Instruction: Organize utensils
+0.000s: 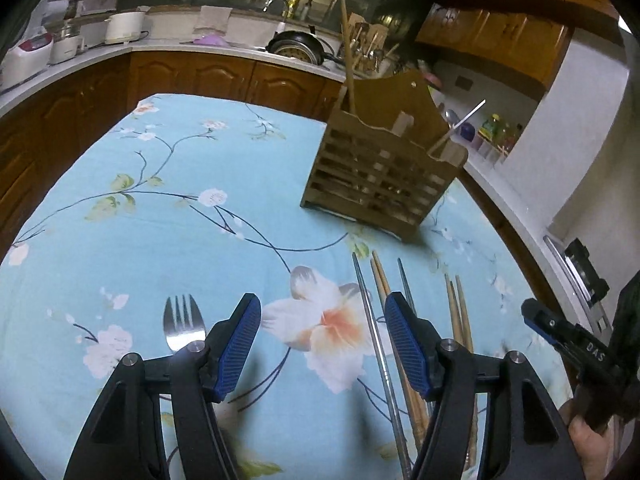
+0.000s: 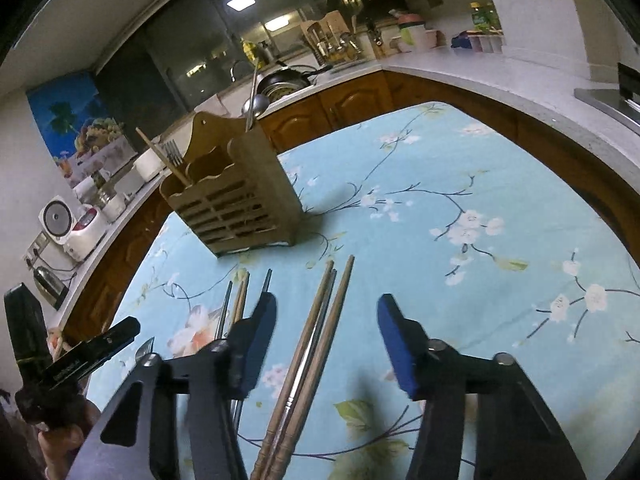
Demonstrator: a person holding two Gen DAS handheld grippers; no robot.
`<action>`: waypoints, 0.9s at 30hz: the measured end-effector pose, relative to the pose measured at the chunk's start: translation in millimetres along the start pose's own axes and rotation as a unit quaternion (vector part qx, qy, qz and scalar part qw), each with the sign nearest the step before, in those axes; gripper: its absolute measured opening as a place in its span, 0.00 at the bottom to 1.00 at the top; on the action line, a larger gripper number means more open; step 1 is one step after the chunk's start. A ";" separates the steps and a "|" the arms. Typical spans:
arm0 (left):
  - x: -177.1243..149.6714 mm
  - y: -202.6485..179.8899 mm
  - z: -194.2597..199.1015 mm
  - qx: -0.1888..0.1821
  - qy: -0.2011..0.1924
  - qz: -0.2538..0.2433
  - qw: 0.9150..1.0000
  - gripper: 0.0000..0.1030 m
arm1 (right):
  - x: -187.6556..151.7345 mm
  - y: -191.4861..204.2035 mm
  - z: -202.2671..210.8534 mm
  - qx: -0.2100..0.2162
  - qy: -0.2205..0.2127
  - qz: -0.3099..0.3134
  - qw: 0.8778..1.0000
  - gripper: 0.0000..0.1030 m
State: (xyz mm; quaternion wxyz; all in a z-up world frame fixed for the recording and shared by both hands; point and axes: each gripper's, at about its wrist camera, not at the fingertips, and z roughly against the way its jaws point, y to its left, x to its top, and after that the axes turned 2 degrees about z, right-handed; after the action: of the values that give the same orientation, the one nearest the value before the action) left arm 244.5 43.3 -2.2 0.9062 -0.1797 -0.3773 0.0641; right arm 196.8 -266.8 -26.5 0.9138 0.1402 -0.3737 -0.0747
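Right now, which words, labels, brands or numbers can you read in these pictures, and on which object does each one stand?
"DAS": white letters on the black body of the right gripper, seen from the left wrist view.
Print on the left gripper body: too blurred to read.
Bottle labels on the counter: too small to read.

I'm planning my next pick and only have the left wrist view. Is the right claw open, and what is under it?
Observer: The right claw is open and holds nothing. The brown wooden chopsticks lie on the floral blue tablecloth between its fingers.
Operator: Is there anything in the slatted wooden utensil holder that I can't see from here?
Observer: Yes. In the right wrist view, the tines of a metal fork stick up at the holder's left end, seemingly from its back compartment.
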 end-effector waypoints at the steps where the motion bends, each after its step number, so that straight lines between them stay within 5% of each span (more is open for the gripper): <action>1: 0.2 -0.9 -1.7 0.001 0.004 -0.001 1.000 0.61 | -0.4 1.5 -1.6 0.001 0.003 0.001 1.000 0.43; 10: 11.7 -19.0 -30.4 0.013 0.048 -0.037 0.998 0.60 | 7.1 12.0 -28.9 0.012 0.037 0.015 0.999 0.27; 27: 28.6 -42.1 -104.3 0.042 0.108 -0.079 0.990 0.49 | 16.0 12.5 -92.5 0.001 0.103 0.033 0.994 0.19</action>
State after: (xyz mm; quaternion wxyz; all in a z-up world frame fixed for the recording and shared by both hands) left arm 337.7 -17.5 -35.5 0.9507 -0.1167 -0.2870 -0.0113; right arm 273.6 -240.2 -75.0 0.9493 0.1355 -0.2821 -0.0298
